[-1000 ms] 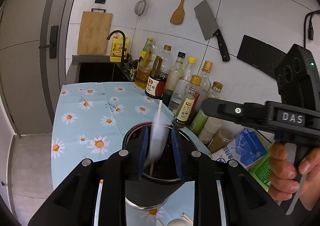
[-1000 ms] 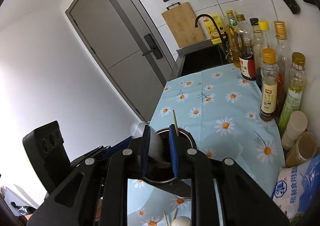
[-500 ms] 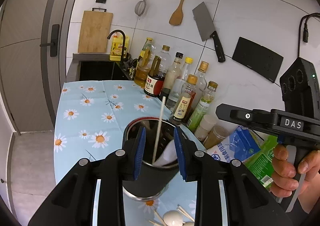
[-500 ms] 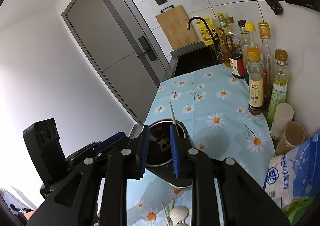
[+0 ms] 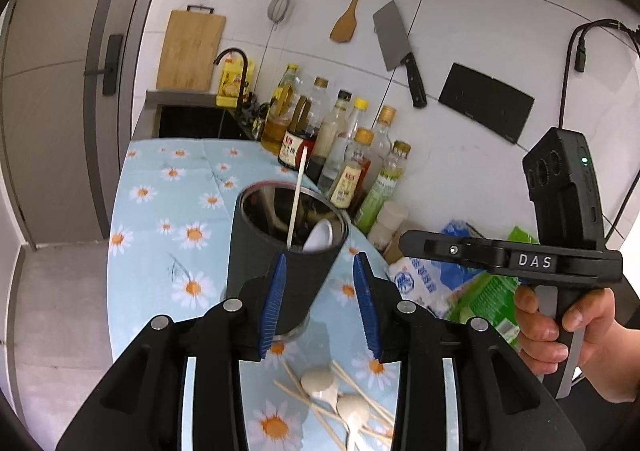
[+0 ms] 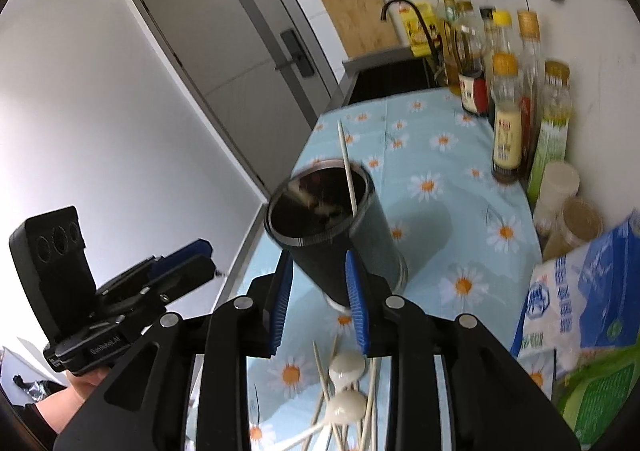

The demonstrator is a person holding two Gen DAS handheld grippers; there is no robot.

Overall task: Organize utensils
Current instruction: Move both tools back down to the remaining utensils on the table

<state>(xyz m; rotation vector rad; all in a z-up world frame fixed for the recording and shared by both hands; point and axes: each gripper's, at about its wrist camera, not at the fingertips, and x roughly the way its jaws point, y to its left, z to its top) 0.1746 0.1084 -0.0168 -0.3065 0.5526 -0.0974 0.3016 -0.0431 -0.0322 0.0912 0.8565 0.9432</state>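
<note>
Left wrist: both hand-held grippers [image 5: 320,301] [image 6: 318,305] opening, empty; holder [image 5: 280,251] contents half-hidden.

The tablecloth [image 5: 160,235] was pale blue, strewn with white daisies with orange hearts, and on it stood a black utensil holder [image 5: 276,251] with a shiny silver lining, a white spoon [image 5: 320,237] and a pale chopstick [image 5: 297,195] inside it. Both grippers were black with ribbed blue pads [image 5: 274,301], and the bottles [image 5: 360,155] wore yellow and gold caps
</note>
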